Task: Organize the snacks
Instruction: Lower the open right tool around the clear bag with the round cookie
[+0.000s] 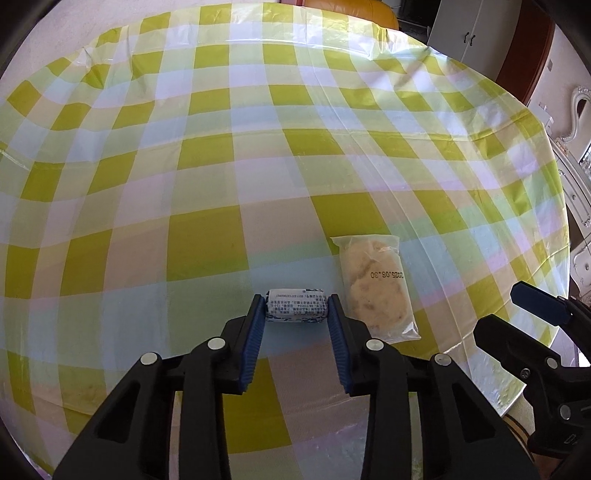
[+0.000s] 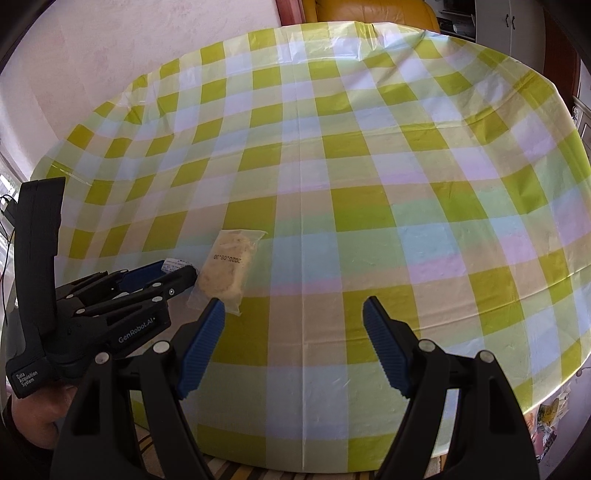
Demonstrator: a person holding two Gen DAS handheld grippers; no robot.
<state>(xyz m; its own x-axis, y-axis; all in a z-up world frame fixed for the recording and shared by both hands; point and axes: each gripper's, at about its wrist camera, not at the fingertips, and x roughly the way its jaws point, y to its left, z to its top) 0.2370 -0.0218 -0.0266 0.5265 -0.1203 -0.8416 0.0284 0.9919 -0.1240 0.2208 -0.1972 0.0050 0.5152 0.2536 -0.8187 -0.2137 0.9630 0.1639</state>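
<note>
Looking down from the left wrist view, a table under a yellow-green and white checked plastic cloth (image 1: 295, 155) fills the scene, with an orange seat (image 1: 347, 11) at its far edge and white cabinet doors (image 1: 476, 29) at far right. The left gripper (image 1: 297, 308) pinches a small white wrapped snack (image 1: 297, 308) near the table's near edge, blue pads pressing both ends; its long axis runs left to right. Just right of it lies a clear bagged flatbread (image 1: 376, 284), long axis running near to far, its date stamp upside down. The right gripper (image 1: 543, 306) shows at the right edge.

From the right wrist view, the same cloth (image 2: 369, 166) spreads out below a pale pink wall (image 2: 129, 48). The right gripper (image 2: 293, 306) hovers spread wide above bare cloth, holding nothing. At near left, the left gripper (image 2: 181, 271) reaches the small snack, mostly hidden, touching the bagged flatbread (image 2: 225, 269). A hand (image 2: 40, 410) grips its handle.
</note>
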